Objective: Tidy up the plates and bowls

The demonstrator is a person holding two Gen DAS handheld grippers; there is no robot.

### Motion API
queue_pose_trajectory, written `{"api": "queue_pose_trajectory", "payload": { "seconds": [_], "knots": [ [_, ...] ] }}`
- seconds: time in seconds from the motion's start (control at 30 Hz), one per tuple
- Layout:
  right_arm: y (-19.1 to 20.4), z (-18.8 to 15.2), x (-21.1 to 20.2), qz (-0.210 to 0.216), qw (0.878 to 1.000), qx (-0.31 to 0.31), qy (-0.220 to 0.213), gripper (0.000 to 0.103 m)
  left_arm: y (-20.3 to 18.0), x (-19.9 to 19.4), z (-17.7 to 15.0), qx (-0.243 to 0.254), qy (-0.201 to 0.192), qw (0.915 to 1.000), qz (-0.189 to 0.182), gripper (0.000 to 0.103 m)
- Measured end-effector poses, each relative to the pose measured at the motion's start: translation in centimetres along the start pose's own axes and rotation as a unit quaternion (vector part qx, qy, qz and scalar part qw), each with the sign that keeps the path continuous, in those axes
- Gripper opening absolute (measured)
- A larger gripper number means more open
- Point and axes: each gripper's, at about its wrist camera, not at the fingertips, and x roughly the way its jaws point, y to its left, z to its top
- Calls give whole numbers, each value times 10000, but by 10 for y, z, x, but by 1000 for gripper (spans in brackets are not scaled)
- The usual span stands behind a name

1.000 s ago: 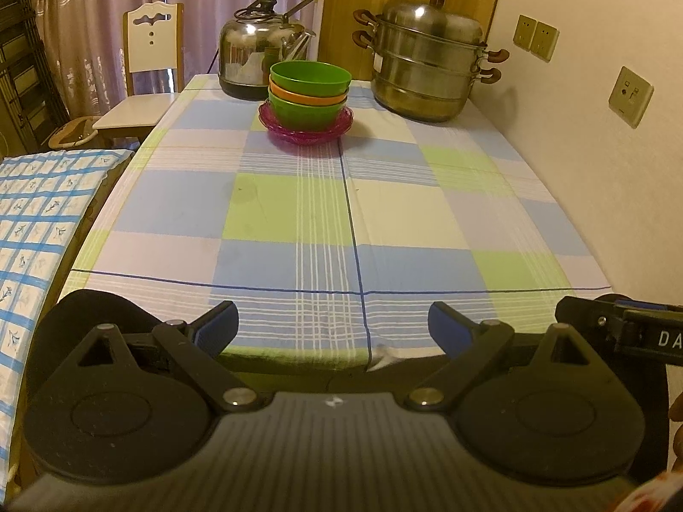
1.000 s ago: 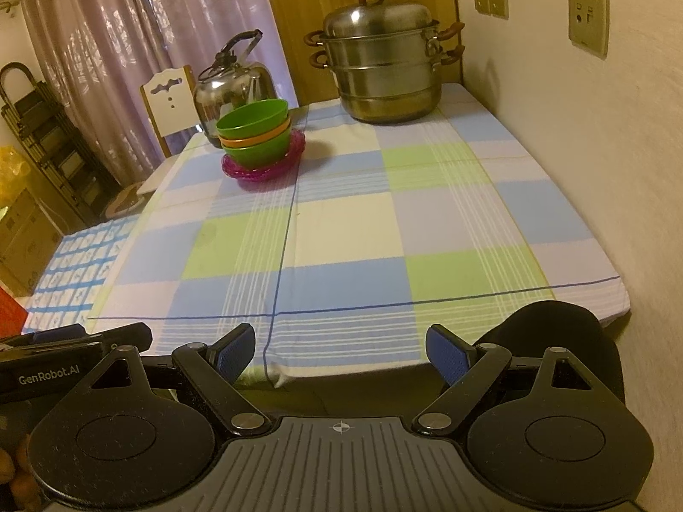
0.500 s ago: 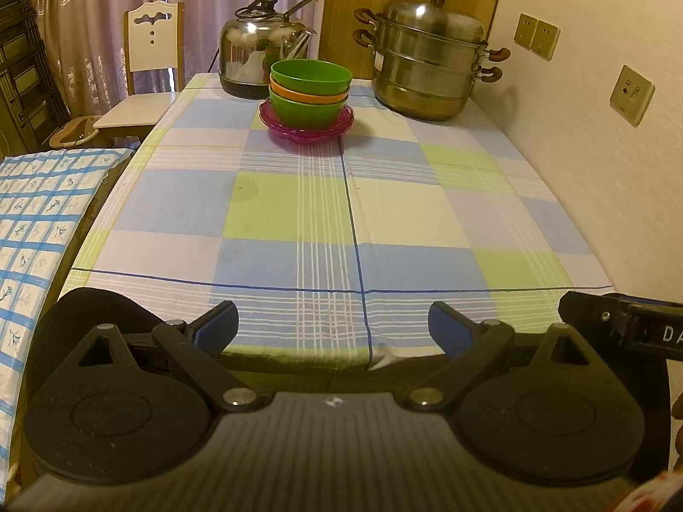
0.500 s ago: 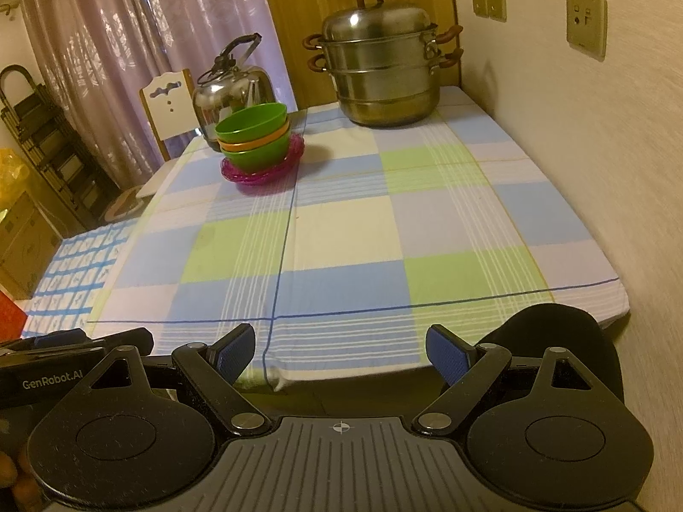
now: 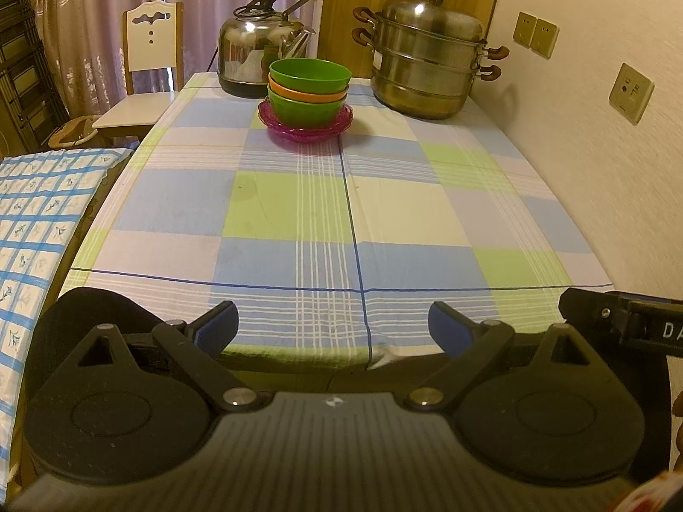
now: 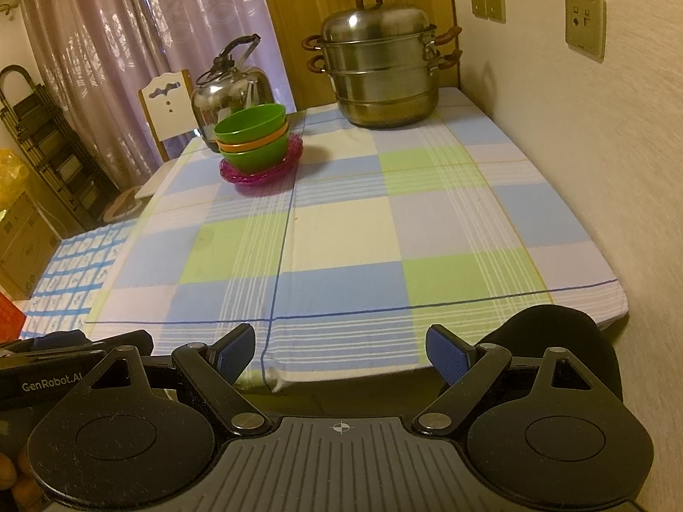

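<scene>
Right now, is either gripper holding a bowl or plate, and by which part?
Nothing is held. The left gripper and right gripper are both open at the near table edge; the stacked bowls sit untouched on the pink plates.

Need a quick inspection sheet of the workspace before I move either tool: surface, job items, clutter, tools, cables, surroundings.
Surface: checked tablecloth, mostly bare.
Job's things: bowl stack, green, orange, green, nested on pink plates at the far end.
Clutter: kettle and steamer pot behind the stack.
Tools: left tool and right tool open, holding nothing, at the near edge.
Cables: nothing seen.
Surroundings: chair, curtains, wall sockets.
</scene>
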Motion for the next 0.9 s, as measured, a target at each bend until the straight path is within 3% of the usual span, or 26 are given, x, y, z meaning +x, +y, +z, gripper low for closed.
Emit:
{"api": "queue_pose_trajectory", "payload": {
  "seconds": [0.9],
  "knots": [
    [0,1,0,3,10000,15,3,87,0,2,0,29,11,10000,8,95]
  ]
}}
